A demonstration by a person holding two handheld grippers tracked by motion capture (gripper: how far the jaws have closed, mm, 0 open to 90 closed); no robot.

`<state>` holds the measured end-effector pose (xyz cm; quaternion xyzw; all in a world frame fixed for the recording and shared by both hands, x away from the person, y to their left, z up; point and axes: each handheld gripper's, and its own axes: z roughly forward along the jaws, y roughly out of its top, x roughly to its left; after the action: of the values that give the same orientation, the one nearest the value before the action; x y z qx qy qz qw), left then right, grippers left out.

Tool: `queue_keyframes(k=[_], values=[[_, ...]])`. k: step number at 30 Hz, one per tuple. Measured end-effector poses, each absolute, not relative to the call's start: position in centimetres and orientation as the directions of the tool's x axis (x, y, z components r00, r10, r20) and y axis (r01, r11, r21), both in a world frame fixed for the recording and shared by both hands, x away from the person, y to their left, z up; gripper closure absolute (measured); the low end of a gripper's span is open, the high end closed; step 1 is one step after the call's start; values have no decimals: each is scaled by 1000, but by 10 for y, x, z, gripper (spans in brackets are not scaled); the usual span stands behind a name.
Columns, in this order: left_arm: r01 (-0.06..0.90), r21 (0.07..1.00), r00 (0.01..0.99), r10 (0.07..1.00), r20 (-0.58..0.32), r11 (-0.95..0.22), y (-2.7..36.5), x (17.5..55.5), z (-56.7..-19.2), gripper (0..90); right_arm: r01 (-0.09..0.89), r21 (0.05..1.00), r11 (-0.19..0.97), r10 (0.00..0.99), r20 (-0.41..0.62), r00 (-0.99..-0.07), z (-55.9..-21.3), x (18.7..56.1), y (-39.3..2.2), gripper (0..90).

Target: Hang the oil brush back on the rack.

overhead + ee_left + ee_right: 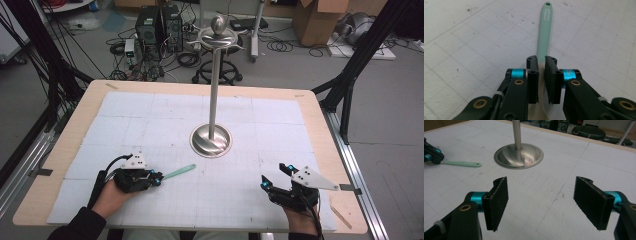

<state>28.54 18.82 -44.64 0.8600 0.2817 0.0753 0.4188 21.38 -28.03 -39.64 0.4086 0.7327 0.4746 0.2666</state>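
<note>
The left tongs (159, 178) sit low over the white gridded sheet (150, 115) that covers the wooden surface (75, 125), held by the person's left hand (107, 197) coming in from the near edge. In the left gripper view the left tongs (541, 67) are drawn nearly together, with a slim mint-green plastic utensil with a pale cream end (544, 32) running between the two black jaws. The jaws close in tight on its sides, though whether both pads actually press it cannot be told for sure. The green handle reaches straight out ahead of these tongs, lying flat on the sheet, and ends in a small hanging hole at its far tip. The cream part passes back under the jaws toward the hand.

The right tongs (270, 186) rest near the same edge of the surface, well apart from the left ones, in the person's right hand (300, 220). In the right gripper view the right tongs (540, 200) stand wide apart with nothing but bare sheet between the jaws.

Ahead of both tongs, roughly between them, stands a tall polished steel stand with a round dished base (211, 140), its thin post rising to a small top plate with a knob. From the right tongs, the utensil (461, 164) lies to the left of that base, near it but not touching.
</note>
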Motion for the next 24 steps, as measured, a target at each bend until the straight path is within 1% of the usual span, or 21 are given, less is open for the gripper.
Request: queue_keyframes(k=[4,9,12,14,24], values=[[443,762,818,560,-128,-472,189,286,-446,819,345,914,214,851,-2,-524,-396,214,-281,268],[444,779,810,570,-138,-442,191,285,-444,819,344,915,211,853,-1,-523,-396,213,-282,268],[427,806,808,574,-137,-410,194,284,-440,819,344,915,212,852,0,-524,-396,213,-282,268],[425,822,807,570,-153,-380,195,282,-437,819,342,915,213,851,-2,-526,-396,213,-282,268],[381,874,816,554,-164,-303,198,275,-428,819,340,916,212,840,7,-543,-394,213,-278,267]])
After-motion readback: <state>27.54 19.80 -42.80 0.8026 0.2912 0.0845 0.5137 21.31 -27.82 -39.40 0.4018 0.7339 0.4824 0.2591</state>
